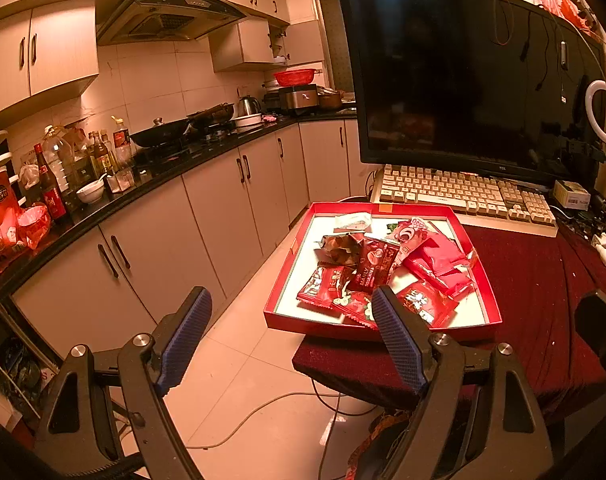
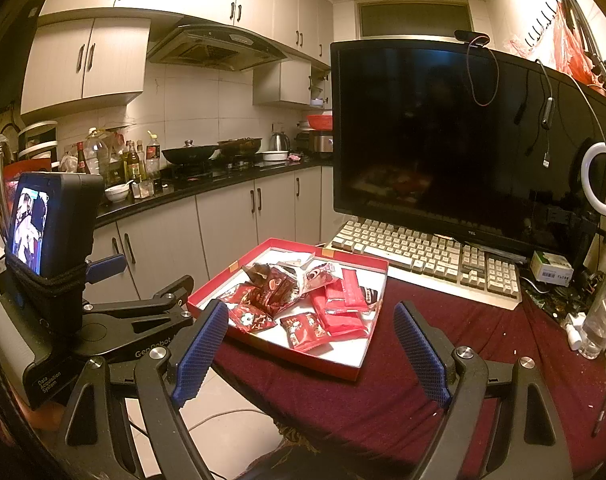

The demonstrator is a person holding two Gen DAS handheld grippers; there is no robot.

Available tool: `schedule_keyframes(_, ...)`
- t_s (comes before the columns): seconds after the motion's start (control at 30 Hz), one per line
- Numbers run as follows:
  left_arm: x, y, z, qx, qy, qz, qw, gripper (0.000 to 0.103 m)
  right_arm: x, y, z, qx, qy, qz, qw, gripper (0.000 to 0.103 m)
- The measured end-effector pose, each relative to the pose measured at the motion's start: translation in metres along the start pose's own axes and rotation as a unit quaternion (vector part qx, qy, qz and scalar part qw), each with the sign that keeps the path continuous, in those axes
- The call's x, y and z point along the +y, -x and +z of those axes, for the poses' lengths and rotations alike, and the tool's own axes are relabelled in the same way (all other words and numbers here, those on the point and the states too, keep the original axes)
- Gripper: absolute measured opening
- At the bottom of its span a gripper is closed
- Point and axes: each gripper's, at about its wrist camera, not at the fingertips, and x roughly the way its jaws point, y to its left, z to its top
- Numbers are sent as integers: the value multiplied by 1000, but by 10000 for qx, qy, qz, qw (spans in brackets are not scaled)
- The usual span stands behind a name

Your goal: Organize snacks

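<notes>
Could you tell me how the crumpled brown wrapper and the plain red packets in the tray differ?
The brown wrapper is crumpled, torn open and shiny dark brown; the plain red packets are flat, sealed-looking and bright red. The wrapper lies alone towards the tray's back left, while the packets overlap in a group on its right side. Both lie inside the red tray.

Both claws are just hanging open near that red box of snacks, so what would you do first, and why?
Probably ease the right gripper forward and down toward the loose red packet at the near edge of the red tray. Both grippers are open and empty, short of the tray, and that packet lies apart from the pile, so it looks easiest to pinch.
</notes>
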Motion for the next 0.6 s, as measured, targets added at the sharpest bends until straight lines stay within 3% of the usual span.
schedule_keyframes(0.6,-3,-4,-2,56,36,-41,10000,83,2,-2,-2,25,46,3,10000,86)
